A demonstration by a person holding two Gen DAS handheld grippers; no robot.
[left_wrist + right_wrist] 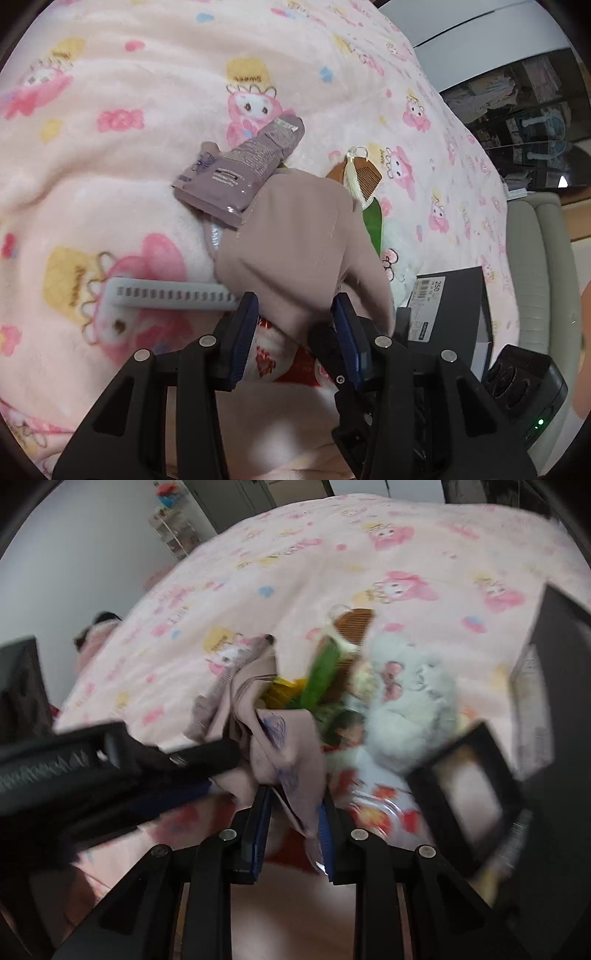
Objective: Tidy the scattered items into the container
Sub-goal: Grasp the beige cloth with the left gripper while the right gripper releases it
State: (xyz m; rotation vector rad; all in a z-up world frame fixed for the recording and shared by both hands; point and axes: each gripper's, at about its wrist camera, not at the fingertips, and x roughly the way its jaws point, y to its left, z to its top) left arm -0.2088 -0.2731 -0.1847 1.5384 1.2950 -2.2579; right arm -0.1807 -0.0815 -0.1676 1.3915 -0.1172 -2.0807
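Left wrist view: one left gripper [293, 308] has its two blue-padded fingers pinching a fold of one dusty-pink cloth [295, 236] at lower centre. The cloth is soft and matte, with a stitched seam. Against its upper left edge lies one mauve squeeze tube [243, 166], glossy, with a flat crimped end. One white plastic comb [170, 295] (straight, with short, even teeth) lies at centre left, its right end touching the cloth. One brown wooden comb [364, 177] sits at the cloth's upper right. All of it rests on a fleecy pink blanket [129, 92] with a cartoon print. One dark box [452, 299] shows at right.

Right wrist view is blurred: one right gripper [293, 812] pinches the same cloth [284, 746]. One fluffy pale plush [410, 698] lies to the right, and the box [554, 672] stands at the right edge.
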